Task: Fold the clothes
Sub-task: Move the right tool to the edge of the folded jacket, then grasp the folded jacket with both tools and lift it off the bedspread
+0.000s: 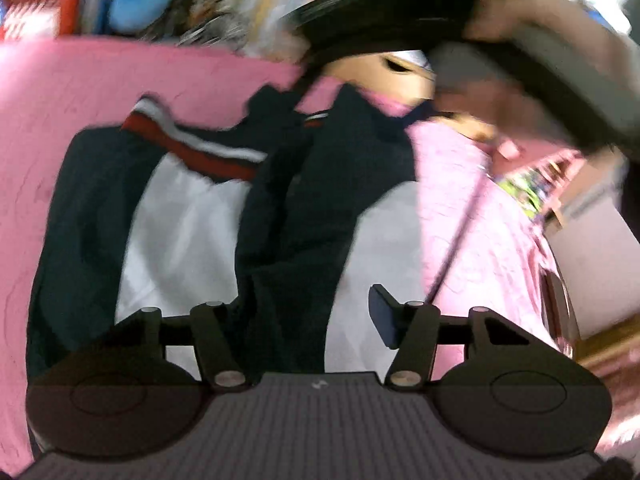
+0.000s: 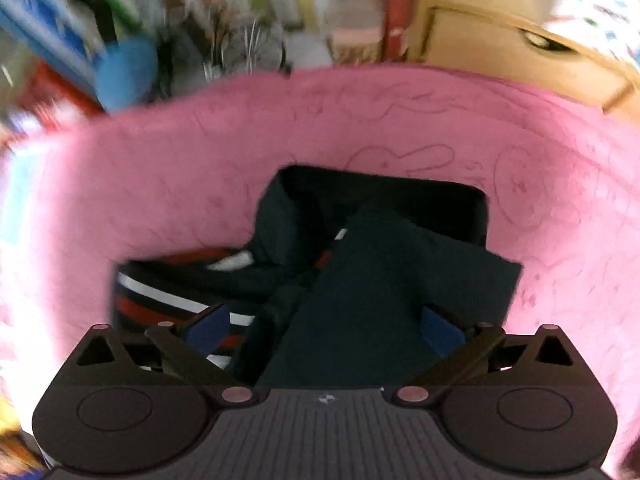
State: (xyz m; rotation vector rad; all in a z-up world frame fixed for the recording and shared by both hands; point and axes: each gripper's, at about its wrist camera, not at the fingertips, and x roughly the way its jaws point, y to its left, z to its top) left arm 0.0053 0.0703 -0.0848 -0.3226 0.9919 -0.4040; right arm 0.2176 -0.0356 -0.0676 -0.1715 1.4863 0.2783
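The garment (image 1: 192,208) is a dark navy jacket with white panels and a red and white stripe, and it lies in the middle of both frames on a pink blanket (image 1: 60,92) that covers what may be a bed or a table; I cannot tell which. In the left wrist view it is spread rather flat, with a dark part lying along its middle between the two white panels, perhaps a sleeve brought inward. In the right wrist view a dark navy flap lies across the middle and hides most of the white, and the striped band shows only at the lower left. So I judge the folding is partly done: some cloth is already turned over the body, but the shape is loose and uneven, not yet a neat packet. The left gripper (image 1: 304,316) stands wide above the lower middle of the jacket and holds nothing I can see. The right gripper (image 2: 326,328) is also wide, with the dark flap lying between its fingers, not pinched. Both pictures are blurred, so finer creases cannot be read.
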